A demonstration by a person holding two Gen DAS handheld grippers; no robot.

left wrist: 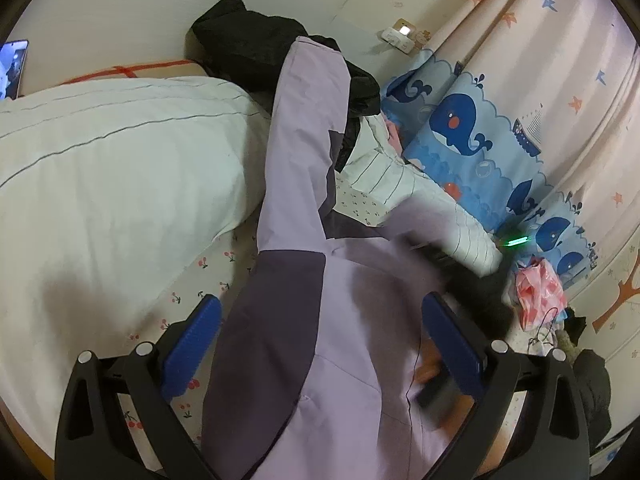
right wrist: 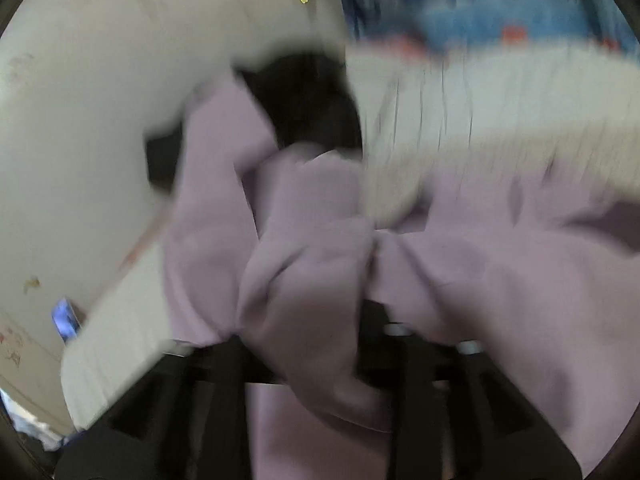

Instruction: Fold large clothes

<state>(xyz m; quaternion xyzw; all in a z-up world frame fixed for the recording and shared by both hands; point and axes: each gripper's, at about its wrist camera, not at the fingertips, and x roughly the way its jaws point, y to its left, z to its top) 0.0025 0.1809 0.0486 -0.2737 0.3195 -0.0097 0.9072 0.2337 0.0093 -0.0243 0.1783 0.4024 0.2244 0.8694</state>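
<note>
A large lilac garment [left wrist: 320, 300] with dark purple panels lies spread on the bed, one sleeve reaching up toward a black garment [left wrist: 248, 48]. My left gripper [left wrist: 320, 320] hovers open above the lilac cloth, its blue pads [left wrist: 192, 340] wide apart and empty. In the blurred right wrist view, my right gripper [right wrist: 308, 320] is shut on a bunched fold of the lilac garment [right wrist: 304, 248], which drapes over its fingers and hides them. The right gripper also shows blurred at the garment's right edge in the left wrist view [left wrist: 436, 396].
A white quilt [left wrist: 100, 184] fills the left of the bed. A striped white pillow [left wrist: 420, 200] and a blue whale-print cushion [left wrist: 480, 140] lie at the right by the curtain. A pink bag [left wrist: 538, 296] and a phone [left wrist: 14, 68] sit at the edges.
</note>
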